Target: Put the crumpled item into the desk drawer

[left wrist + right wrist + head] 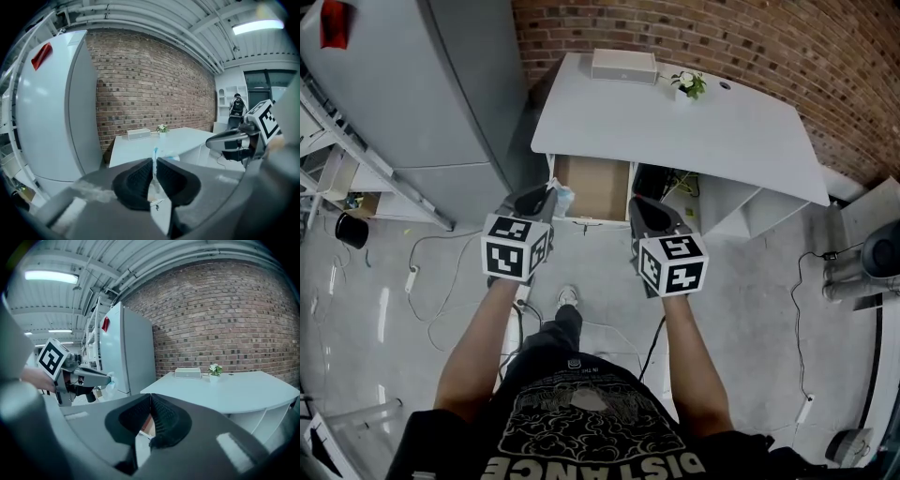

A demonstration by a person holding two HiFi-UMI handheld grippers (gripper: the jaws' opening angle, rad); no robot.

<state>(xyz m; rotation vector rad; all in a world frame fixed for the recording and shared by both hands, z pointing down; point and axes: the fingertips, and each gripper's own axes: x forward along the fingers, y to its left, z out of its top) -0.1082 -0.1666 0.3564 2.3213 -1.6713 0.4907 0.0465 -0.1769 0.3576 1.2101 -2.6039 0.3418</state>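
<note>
Two grippers: left gripper (549,195) is held at 9 o'clock of right gripper (639,205), apart; both are pointed at 12 o'clock toward the desk (675,127).
Left jaws: clamped on the crumpled item (155,152). The pale bluish-white wad is pinched between the pads, and a bit of it is seen sticking out past the tips.
Right jaws: pressed together, nothing is held between them.
Item location: in the head view it is seen at the left gripper's tip, at the 8 o'clock corner of the drawer opening. Whether it is above or inside the drawer cannot be told.
Drawer (595,186): open under the desk's 7 o'clock corner; a bare brown interior is exposed.
Right gripper position: its tip is placed just at 3 o'clock of the drawer front.
Desk top: white box (623,66) is set at the 12 o'clock edge; small potted plant (689,84) is set near it, at its 3 o'clock.
Surroundings: grey cabinet (441,84) is seen at 9 o'clock of the desk, brick wall (769,37) at 12 o'clock.
</note>
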